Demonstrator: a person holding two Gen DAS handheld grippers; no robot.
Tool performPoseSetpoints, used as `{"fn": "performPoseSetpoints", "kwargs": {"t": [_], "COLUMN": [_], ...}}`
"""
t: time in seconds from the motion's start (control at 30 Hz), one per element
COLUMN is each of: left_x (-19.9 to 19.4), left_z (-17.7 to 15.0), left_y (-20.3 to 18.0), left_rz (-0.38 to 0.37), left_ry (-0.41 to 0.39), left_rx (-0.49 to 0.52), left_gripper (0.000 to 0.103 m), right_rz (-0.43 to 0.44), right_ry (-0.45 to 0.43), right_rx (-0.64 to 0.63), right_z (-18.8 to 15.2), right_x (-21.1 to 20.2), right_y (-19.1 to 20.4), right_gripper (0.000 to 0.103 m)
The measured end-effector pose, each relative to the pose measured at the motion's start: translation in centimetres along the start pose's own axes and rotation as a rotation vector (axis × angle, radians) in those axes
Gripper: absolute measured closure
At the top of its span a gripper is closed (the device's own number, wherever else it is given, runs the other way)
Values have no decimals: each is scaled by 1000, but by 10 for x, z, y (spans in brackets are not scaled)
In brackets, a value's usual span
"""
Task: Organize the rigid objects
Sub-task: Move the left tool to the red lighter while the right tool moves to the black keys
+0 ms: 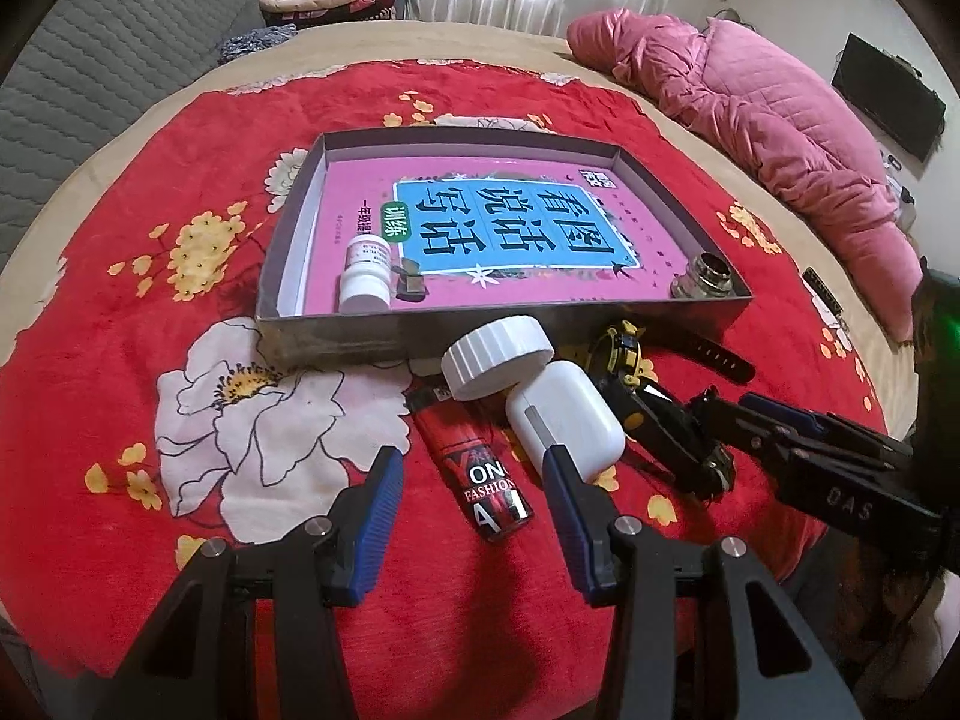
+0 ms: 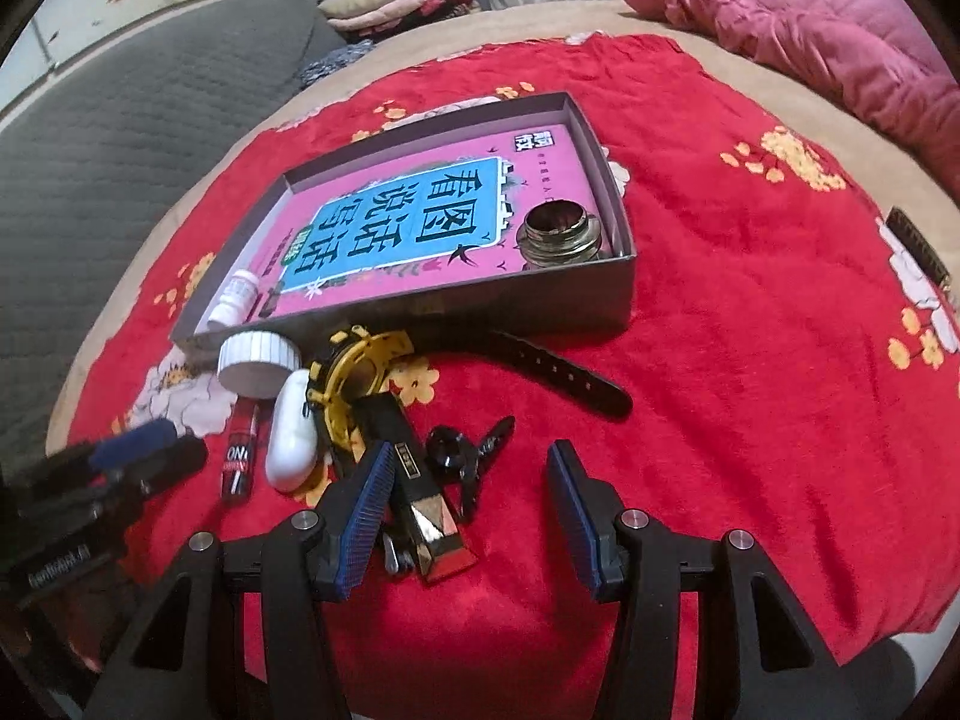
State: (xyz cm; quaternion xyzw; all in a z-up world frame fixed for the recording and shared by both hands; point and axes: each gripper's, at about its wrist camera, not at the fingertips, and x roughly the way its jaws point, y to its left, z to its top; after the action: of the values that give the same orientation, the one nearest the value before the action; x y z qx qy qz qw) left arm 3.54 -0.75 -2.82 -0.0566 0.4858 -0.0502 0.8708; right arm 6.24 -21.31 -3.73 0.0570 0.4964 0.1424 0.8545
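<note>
Evidently both claws hang open and empty: the left gripper [image 1: 474,468] straddles the red lighter [image 1: 474,468], the right gripper [image 2: 468,483] stands over the keys [image 2: 465,459] beside the black-and-gold clipper [image 2: 420,498]. I judge each should settle lower and centre its piece before closing, taking care not to nudge the white earbud case [image 1: 564,417] or watch [image 2: 360,378], then lift into the box [image 1: 336,336].

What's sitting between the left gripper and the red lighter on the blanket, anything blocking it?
Nothing visible blocks it. The left gripper is open, and the red lighter lies flat on the blanket between its fingers. The white earbud case sits right beside the lighter, close to one finger, and the white cap lies by the lighter's far end.
</note>
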Motion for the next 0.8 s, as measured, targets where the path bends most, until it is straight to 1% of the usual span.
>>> {"fn": "performPoseSetpoints", "kwargs": {"t": [0.2, 0.43, 0.8], "left_x": [6, 13, 20], "left_z": [1, 1, 0], "left_y": [0, 0, 0], "left_rz": [5, -7, -17], "left_ry": [0, 9, 28], "left_rx": [-5, -21, -26], "left_gripper": [55, 55, 55], "right_rz": [2, 15, -11], "right_ry": [2, -1, -14], "right_rx": [8, 45, 90], "right_z": [2, 3, 6], "right_x": [8, 11, 11], "right_y": [0, -4, -17], "right_gripper": [48, 48, 49]}}
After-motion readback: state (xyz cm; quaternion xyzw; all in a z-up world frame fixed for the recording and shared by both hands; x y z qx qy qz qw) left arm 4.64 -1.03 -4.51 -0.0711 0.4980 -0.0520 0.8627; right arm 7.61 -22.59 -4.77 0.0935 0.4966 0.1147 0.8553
